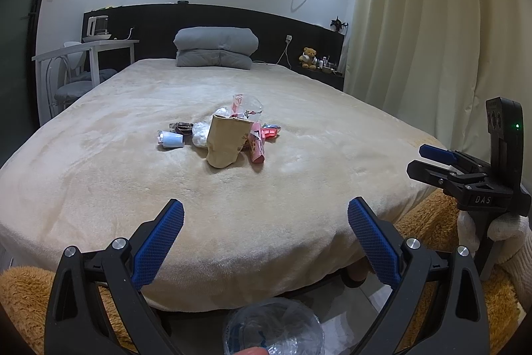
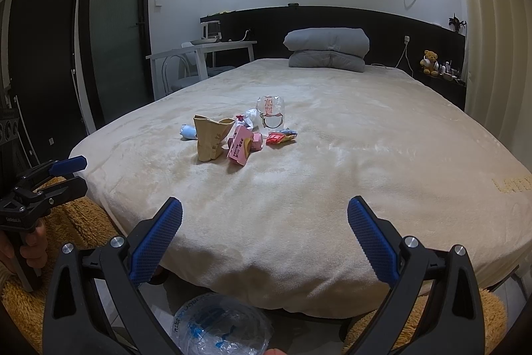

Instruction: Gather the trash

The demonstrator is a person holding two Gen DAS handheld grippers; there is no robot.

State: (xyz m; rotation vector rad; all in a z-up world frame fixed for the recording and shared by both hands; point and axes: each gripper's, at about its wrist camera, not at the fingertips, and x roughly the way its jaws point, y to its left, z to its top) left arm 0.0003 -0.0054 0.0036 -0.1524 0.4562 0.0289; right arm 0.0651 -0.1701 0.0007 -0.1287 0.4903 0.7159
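Over the foot of the bed (image 1: 99, 175) I am holding both claws back from the work, and neither is touching anything yet. I am keeping the left claw (image 1: 266, 222) spread wide with nothing between its blue pads, and the right claw (image 2: 265, 220) is standing just as wide and just as empty. I am judging the step in hand to be the first reach toward the trash pile (image 1: 221, 135), which is sitting near the middle of the bed, well apart from both claws. Going left to right across it in the left wrist view, I am seeing a pale blue crumpled piece (image 1: 170, 140), a small dark wrapper (image 1: 181, 127) behind it, a whitish plastic wad (image 1: 201, 135), a crushed tan paper bag (image 1: 224, 143) standing half upright, a pink carton (image 1: 256, 150) leaning against it, a clear printed cup (image 1: 247, 107) behind, and red wrappers (image 1: 270, 132) at the right edge. To do this well, I am planning to take the outlying blue piece first with the left claw, coming down low and pinching the crumple, since the plush cover could catch a pad. A clear plastic-lined bin (image 2: 221, 326) is waiting below, by the bed's foot.
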